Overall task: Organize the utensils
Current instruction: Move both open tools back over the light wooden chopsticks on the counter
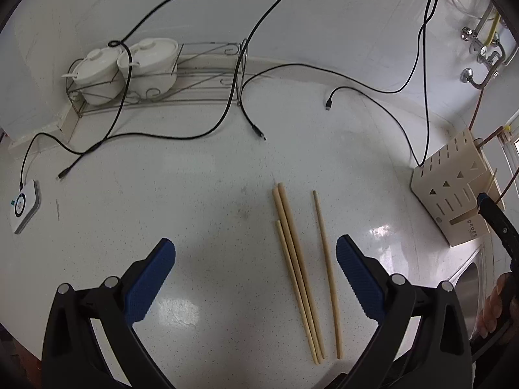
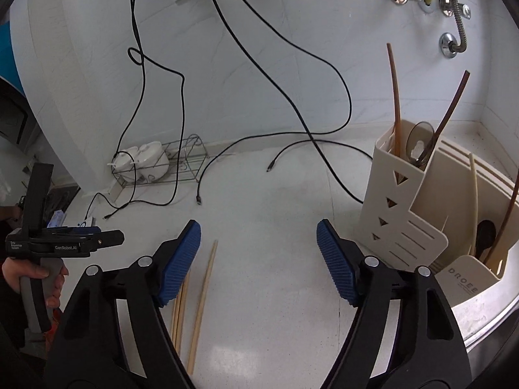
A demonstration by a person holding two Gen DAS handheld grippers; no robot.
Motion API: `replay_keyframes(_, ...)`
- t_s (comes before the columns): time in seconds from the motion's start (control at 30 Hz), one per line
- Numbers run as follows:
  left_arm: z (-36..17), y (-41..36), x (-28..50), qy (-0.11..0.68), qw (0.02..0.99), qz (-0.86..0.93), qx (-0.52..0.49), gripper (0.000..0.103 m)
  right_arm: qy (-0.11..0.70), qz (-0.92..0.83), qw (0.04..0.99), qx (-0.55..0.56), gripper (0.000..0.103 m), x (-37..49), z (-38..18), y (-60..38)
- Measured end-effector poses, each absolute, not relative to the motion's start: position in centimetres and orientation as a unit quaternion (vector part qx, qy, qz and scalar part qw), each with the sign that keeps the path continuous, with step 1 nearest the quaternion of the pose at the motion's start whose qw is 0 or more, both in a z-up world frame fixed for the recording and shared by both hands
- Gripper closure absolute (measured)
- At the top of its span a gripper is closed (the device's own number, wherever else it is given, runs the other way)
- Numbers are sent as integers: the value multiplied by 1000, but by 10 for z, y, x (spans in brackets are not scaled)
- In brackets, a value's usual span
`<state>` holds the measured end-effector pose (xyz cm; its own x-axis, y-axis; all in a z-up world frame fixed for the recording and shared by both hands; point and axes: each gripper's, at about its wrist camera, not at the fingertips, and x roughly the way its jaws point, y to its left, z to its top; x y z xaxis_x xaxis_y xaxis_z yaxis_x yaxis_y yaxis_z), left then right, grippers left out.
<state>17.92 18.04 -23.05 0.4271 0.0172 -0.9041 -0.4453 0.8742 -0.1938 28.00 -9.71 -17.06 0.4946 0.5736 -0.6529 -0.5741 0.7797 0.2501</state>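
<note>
Chopsticks waiting on the surface, left of the holder

My left tongs (image 1: pixel 256 275) and right tongs (image 2: pixel 259 259) both stand apart and empty. The chopsticks (image 1: pixel 298 275) lie flat on the surface (image 1: pixel 194 194), left of the utensil holder (image 2: pixel 405 210); they look light, stiff and thin, so I would pinch one near its middle.
</note>
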Motion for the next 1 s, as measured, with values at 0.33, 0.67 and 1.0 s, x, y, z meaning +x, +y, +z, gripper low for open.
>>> replay_keyframes(0.33, -283, 163, 193, 577, 776, 196, -161, 10, 414, 331, 848, -5, 35, 280, -194, -87)
replay_keyframes(0.67, -304, 142, 205, 601, 763, 192, -138, 10, 424, 329, 844, -6, 34, 279, -205, -91)
replay_keyframes(1.0, -318, 137, 214, 612, 753, 203, -126, 10, 423, 329, 844, -2, 34, 280, -202, -98)
